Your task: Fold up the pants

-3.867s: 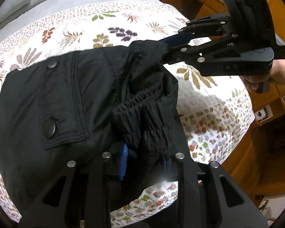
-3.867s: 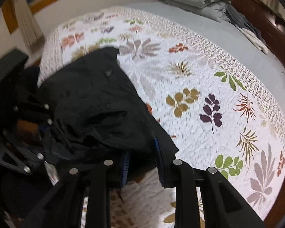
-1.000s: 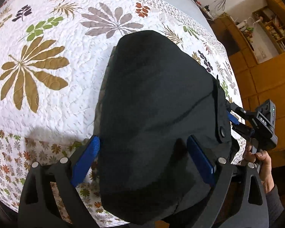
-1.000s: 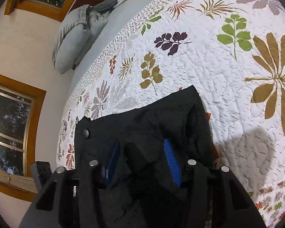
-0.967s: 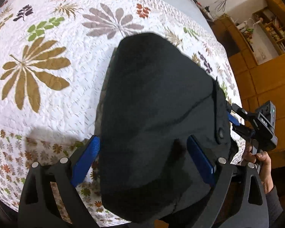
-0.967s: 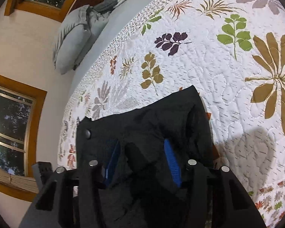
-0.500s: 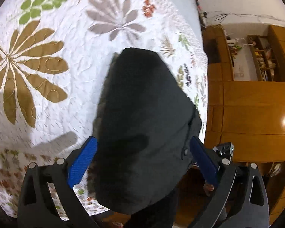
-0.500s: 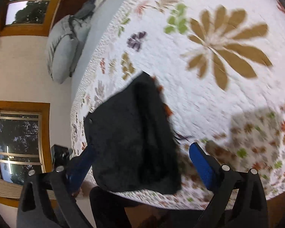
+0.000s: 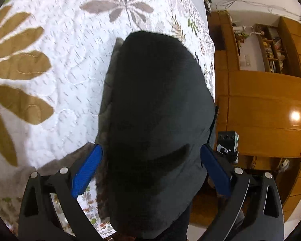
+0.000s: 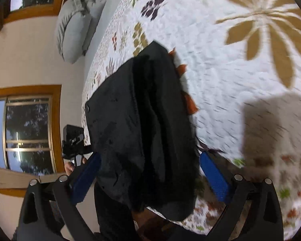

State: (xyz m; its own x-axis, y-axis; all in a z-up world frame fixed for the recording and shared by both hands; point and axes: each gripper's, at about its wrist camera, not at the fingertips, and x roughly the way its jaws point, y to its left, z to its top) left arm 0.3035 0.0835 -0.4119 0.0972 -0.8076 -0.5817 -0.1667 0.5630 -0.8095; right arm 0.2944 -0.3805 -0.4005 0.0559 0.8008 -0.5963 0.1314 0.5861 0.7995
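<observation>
Black pants [image 9: 156, 108] lie as a folded bundle at the near edge of the quilt [image 9: 56, 64], partly over the edge. The left gripper [image 9: 150, 168] and the right gripper [image 10: 148, 172] both stand spread apart and hold nothing. The fold looks done; next, I think, only a small tidying or pulling back.

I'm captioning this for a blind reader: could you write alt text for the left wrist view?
Folded black pants lie on a floral quilt at the bed's edge, framed by the open blue-padded left hand-held gripper. Wooden cabinets stand beyond on the right.
</observation>
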